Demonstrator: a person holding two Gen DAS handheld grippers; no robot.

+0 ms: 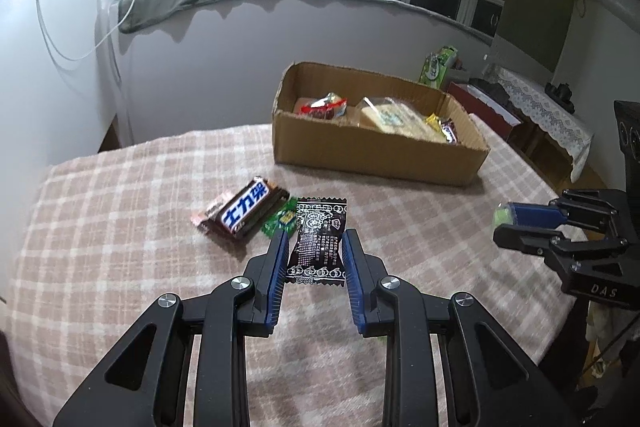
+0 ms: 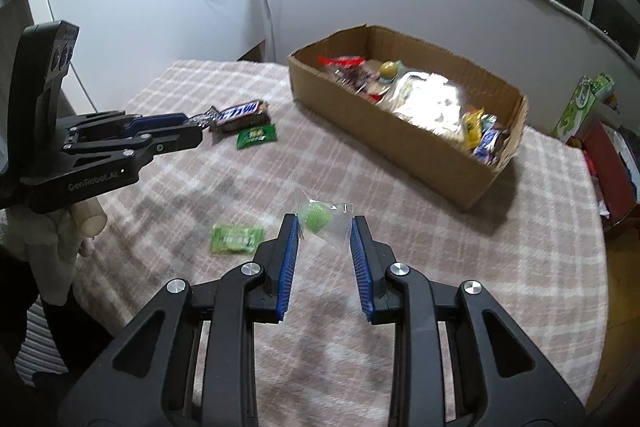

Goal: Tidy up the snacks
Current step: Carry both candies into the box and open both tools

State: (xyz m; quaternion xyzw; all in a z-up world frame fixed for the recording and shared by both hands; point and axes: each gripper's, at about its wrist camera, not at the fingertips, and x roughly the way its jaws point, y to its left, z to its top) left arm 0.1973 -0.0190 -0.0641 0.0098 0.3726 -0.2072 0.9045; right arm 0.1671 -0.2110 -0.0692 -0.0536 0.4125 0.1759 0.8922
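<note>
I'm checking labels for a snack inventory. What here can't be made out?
- Cardboard box, left wrist view: its near wall hides the lower contents.
- Clear packet with a green sweet, right wrist view: motion-blurred, no print readable.
- Flat green packet, right wrist view: lettering blurred.
- Black wrapper, left wrist view: print too small.

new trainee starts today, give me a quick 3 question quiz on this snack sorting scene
1. True or false: the left gripper is shut on a black snack packet.
2. What does the right gripper hold? A) chocolate bar B) clear wrapper with a green sweet C) nothing
3. Which snacks lie on the checked cloth, outside the cardboard box?

Key
1. True.
2. B, the clear-wrapped sweet.
3. A chocolate bar and two green packets.
</note>
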